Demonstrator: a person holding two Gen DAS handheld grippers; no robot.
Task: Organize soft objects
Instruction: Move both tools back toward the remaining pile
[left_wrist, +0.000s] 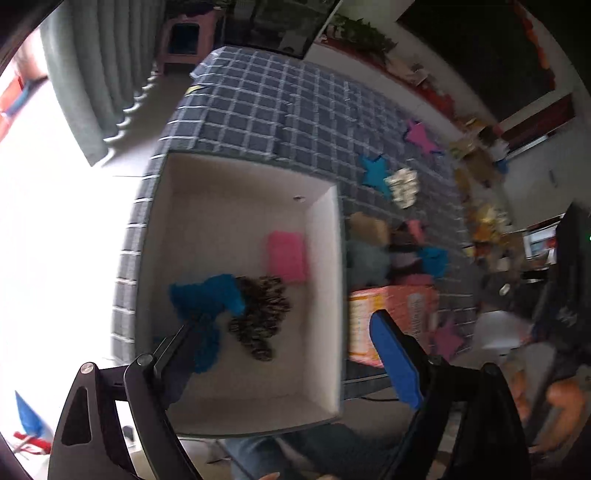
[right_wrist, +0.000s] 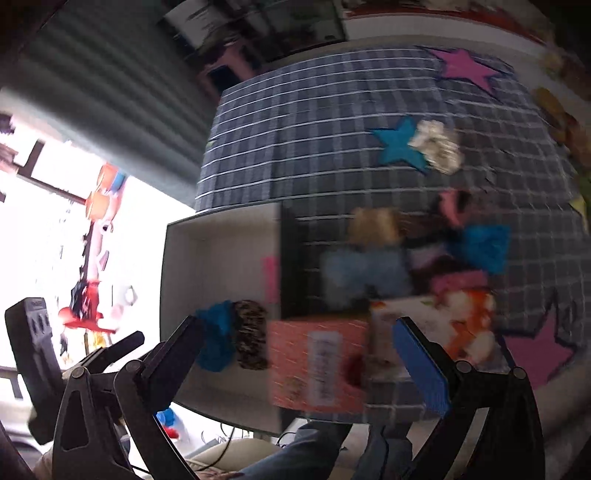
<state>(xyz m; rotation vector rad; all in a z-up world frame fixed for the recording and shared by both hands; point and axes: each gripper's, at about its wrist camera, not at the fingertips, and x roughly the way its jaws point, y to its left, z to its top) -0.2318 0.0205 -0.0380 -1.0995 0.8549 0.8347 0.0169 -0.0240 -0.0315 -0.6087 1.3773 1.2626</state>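
Observation:
A white open box (left_wrist: 325, 236) stands on the checked tablecloth (left_wrist: 280, 103). Inside it lie a pink cloth (left_wrist: 287, 261), a blue fuzzy cloth (left_wrist: 207, 295) and a dark speckled cloth (left_wrist: 264, 314). My left gripper (left_wrist: 284, 325) hangs open and empty above the box. To the right of the box is a heap of soft things (right_wrist: 406, 251), among them a grey-blue one (right_wrist: 364, 273), a tan one (right_wrist: 375, 223) and a blue one (right_wrist: 482, 245). My right gripper (right_wrist: 295, 328) is open and empty above an orange carton (right_wrist: 317, 369).
A blue star (right_wrist: 400, 146), a cream speckled cloth (right_wrist: 437, 146) and two pink stars (right_wrist: 465, 68) (right_wrist: 537, 354) lie on the tablecloth. The box (right_wrist: 221, 236) sits at the table's near left corner. Grey curtains (left_wrist: 99, 66) hang at the left. Cluttered shelves (left_wrist: 487, 206) stand at the right.

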